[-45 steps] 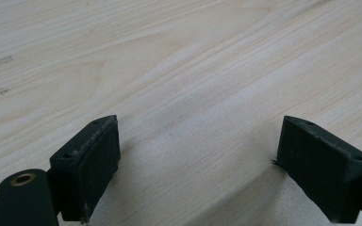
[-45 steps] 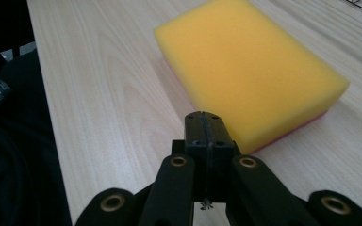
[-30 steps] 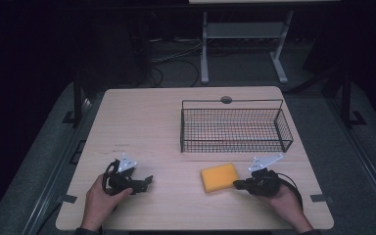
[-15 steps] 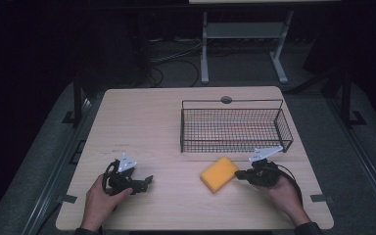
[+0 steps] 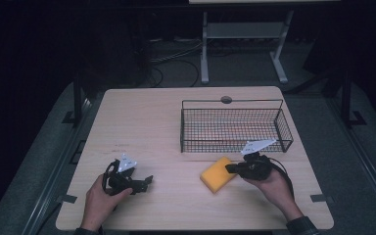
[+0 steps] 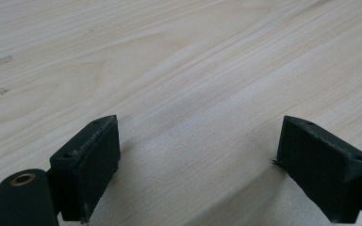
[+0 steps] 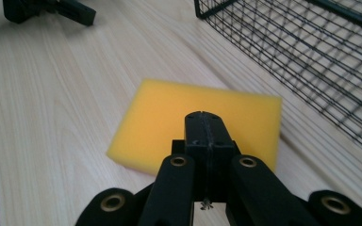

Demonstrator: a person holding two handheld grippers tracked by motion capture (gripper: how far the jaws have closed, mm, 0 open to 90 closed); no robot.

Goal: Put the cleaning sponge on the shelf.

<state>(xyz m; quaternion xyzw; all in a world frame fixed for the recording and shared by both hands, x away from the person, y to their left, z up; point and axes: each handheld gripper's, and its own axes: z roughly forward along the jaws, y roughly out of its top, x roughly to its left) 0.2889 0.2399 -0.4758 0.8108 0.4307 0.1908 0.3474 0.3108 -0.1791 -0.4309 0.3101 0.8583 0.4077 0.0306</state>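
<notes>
- One yellow sponge [image 5: 217,175] lies on the worktop [image 5: 152,127], just in front of one black wire basket [image 5: 235,125]
- Right claw [image 5: 231,168], jaws pressed together, sits at the sponge's near edge
- Left claw [image 5: 147,182], jaws wide apart, rests low over bare wood, well apart from the sponge

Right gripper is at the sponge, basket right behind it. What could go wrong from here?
1. The right gripper has its jaws shut over the sponge, with no sponge visible between them. It would likely shove or spin the sponge rather than lift it.
2. The basket wall stands just beyond the sponge. A forward push could jam the sponge against the wire, or knock the basket.
</notes>
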